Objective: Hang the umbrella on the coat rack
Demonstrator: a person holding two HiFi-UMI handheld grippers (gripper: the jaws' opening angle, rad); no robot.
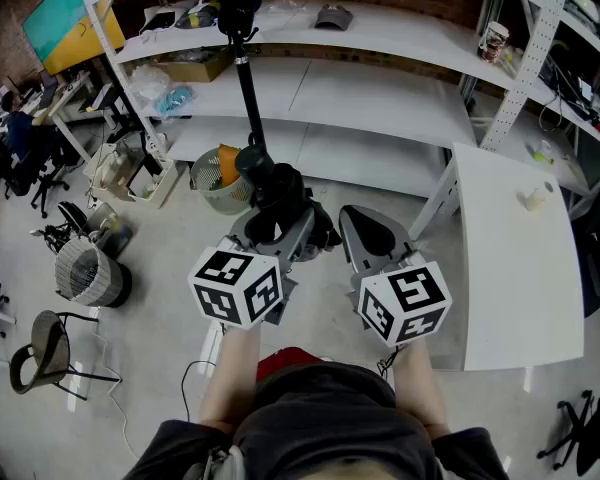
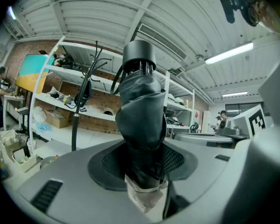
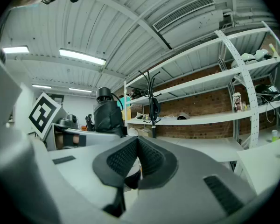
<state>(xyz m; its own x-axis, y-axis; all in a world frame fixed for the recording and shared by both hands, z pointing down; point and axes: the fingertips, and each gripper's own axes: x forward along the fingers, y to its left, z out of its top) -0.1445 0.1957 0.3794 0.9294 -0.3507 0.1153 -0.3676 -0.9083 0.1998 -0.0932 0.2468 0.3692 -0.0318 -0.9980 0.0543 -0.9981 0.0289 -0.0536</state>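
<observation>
A folded black umbrella (image 1: 276, 184) stands upright between the jaws of my left gripper (image 1: 280, 230), which is shut on its lower part. In the left gripper view the umbrella (image 2: 141, 118) fills the middle, its cap at the top and a white tag hanging below the pads. The black coat rack (image 1: 247, 88) rises just beyond the umbrella; its pole and hooks (image 2: 79, 101) stand to the left and further off. My right gripper (image 1: 372, 236) is beside the left one, shut with nothing in it. From the right gripper view, the umbrella (image 3: 107, 118) is at the left and the coat rack (image 3: 151, 101) is ahead.
White shelving (image 1: 380, 28) runs along the brick wall behind the rack, with a cup (image 1: 493, 40) on it. A white table (image 1: 520, 268) stands to the right. A waste basket (image 1: 218, 180), a mesh bin (image 1: 85, 273) and a chair (image 1: 40, 353) are on the floor at the left.
</observation>
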